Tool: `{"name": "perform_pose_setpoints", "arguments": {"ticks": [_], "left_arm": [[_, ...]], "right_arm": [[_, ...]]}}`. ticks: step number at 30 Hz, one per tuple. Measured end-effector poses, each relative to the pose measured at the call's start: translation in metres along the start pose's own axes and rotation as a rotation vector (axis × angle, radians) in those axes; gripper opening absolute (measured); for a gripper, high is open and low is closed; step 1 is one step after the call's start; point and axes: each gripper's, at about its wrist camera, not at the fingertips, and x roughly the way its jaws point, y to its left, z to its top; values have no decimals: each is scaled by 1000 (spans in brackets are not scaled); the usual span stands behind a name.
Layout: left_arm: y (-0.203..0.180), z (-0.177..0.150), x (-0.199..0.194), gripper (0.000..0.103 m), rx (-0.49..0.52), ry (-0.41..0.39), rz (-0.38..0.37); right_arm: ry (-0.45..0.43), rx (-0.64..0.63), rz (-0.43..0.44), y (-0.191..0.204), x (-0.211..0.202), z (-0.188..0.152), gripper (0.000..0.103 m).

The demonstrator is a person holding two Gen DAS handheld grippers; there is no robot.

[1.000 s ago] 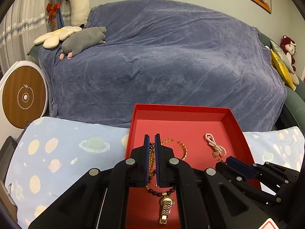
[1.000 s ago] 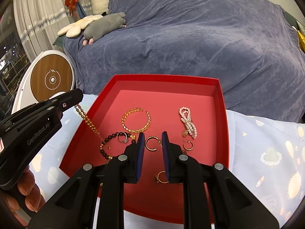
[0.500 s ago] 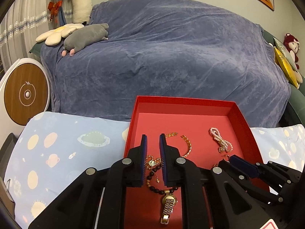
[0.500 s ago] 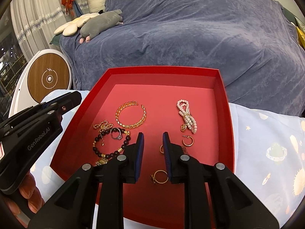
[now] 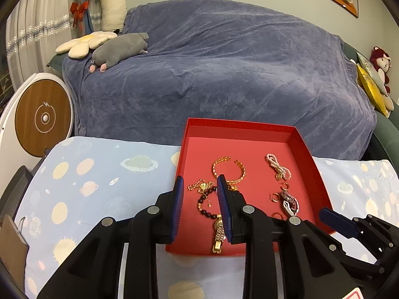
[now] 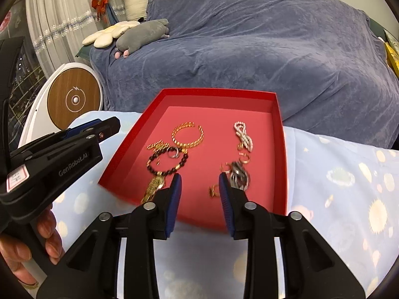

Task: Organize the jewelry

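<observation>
Above the shallow red cardboard tray [image 5: 305, 147], both grippers angle downward, left gripper [image 5: 199, 208] and right gripper [image 6: 199, 200] jaws opening, nothing between them. Gold link watch [image 5: 217, 234] lies lengthwise toward the near rim.

- The red tray's [image 6: 280, 149] far half, toward the top of the frame, is bare floor.
- Its left side is crowded by the gold bangle [image 6: 187, 134] and bead bracelet [image 6: 167, 160].
- The pearl strand [image 6: 243, 135] blocks the right side.
- A clear lane runs down the tray's middle.
</observation>
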Motion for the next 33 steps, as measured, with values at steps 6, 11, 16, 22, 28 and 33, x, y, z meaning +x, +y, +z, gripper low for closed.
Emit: {"name": "perform_pose_setpoints", "arguments": {"ticks": [6, 11, 16, 22, 28, 33], "left_arm": [[-3, -25, -39, 49, 10, -7, 23], [2, -51, -68, 56, 0, -14, 50], [12, -80, -78, 58, -35, 27, 69], [14, -102, -79, 65, -41, 56, 79], [12, -108, -79, 74, -16, 45, 97], [10, -110, -74, 76, -8, 59, 90]], "right_arm": [[10, -9, -2, 13, -38, -33, 36], [1, -11, 3, 22, -65, -58, 47], [3, 12, -7, 20, -81, -84, 49], [21, 30, -4, 19, -78, -95, 53], [28, 2, -23, 21, -72, -96, 58], [30, 6, -33, 20, -67, -94, 60]]}}
